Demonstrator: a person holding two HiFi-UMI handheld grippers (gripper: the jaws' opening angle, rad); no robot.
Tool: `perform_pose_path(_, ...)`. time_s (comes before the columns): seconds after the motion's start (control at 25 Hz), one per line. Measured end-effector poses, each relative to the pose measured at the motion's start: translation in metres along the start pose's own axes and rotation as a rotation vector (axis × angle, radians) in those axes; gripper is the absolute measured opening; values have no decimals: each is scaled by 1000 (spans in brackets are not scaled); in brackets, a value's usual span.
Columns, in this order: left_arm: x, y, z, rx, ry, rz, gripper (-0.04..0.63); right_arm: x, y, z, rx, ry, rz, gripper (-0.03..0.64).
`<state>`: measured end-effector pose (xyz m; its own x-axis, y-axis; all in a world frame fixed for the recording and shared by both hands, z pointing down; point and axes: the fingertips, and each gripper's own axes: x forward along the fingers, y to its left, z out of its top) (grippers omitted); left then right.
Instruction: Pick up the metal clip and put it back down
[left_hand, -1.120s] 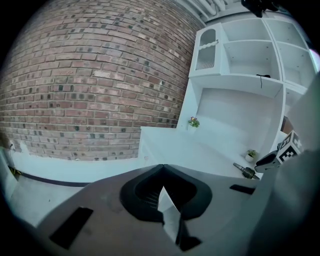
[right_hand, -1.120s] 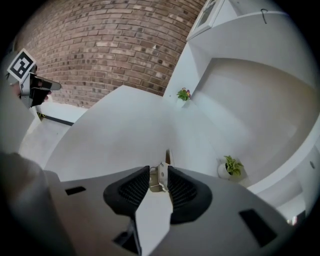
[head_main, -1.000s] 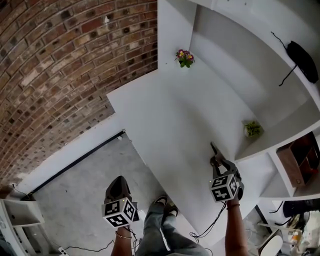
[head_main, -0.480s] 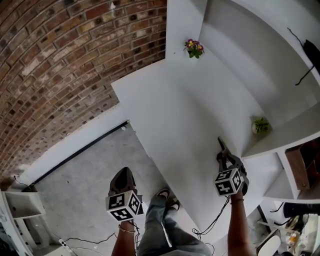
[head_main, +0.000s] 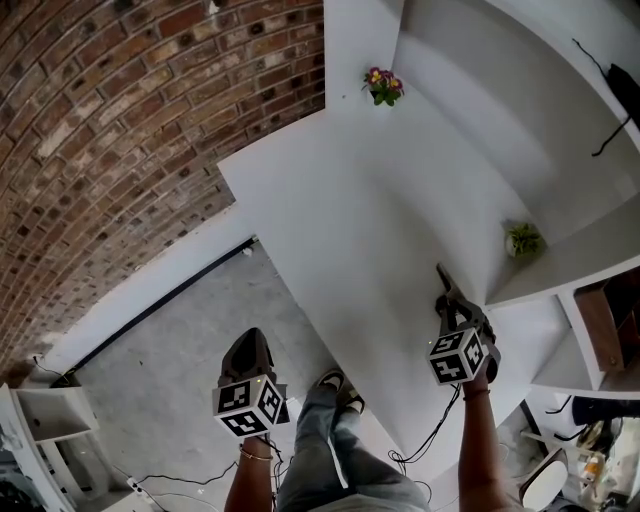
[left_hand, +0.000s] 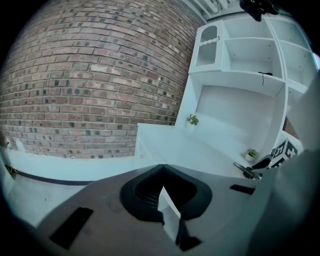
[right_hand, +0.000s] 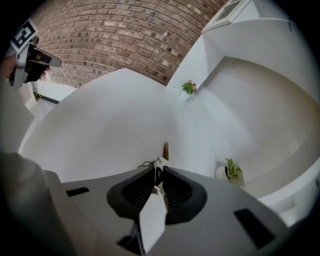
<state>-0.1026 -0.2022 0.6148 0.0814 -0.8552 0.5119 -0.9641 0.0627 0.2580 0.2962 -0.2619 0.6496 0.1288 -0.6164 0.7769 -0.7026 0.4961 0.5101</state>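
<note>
My right gripper (head_main: 446, 285) hovers over the right part of the white table (head_main: 340, 220), shut on the metal clip (right_hand: 158, 169). The clip sits pinched between the pads, its wire handles sticking out to the left, and it is held clear of the tabletop. In the left gripper view the right gripper (left_hand: 248, 170) shows far right with the clip at its tip. My left gripper (head_main: 249, 340) hangs over the grey floor left of the table, and its jaws are closed with nothing between them.
A small green plant (head_main: 523, 240) stands just right of the right gripper, and a flower pot (head_main: 381, 86) sits at the table's far corner. White shelves with a black cable (head_main: 612, 95) rise behind. A brick wall (head_main: 120, 120) runs along the left. The person's legs (head_main: 335, 440) are below.
The head view has shifted a little. The right gripper still holds the clip at about the same spot over the table. The left gripper stays over the floor.
</note>
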Motion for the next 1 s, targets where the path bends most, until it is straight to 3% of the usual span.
perform_pose_path(0.56, 0, -10, 20, 19, -13, -31, 2, -6, -25, 4, -20, -27, -103, 12)
perform_pose_path(1.0, 6, -49, 56, 79, -42, -137, 2, -58, -35, 30, 182, -153, -88, 10)
